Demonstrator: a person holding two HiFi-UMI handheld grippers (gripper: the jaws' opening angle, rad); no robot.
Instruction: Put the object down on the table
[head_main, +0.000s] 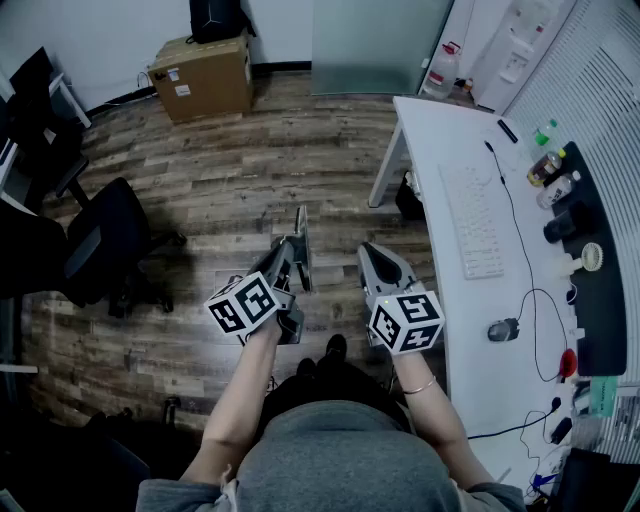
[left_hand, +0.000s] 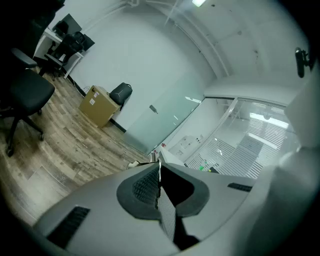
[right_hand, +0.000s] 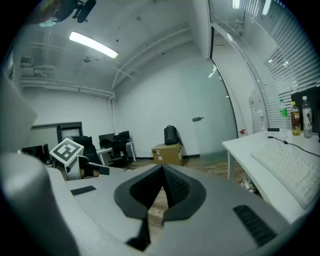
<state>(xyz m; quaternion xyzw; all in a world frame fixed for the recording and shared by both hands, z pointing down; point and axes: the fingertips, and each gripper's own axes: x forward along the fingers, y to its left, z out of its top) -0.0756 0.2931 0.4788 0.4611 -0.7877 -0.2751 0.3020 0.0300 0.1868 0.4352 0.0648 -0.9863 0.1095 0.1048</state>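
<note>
Wood floor (head_main: 230, 180) open, white table (head_main: 430, 130) edge right

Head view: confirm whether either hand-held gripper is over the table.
No, the left hand-held gripper and right hand-held gripper both hang over the wooden floor, beside the white table.

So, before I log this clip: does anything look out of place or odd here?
Nothing looks spilled or askew on the table. One oddity: the left gripper and right gripper are both shut on nothing, so no object is held.

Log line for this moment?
left gripper: shut, nothing held | right gripper: shut, nothing held | both over floor, beside table
</note>
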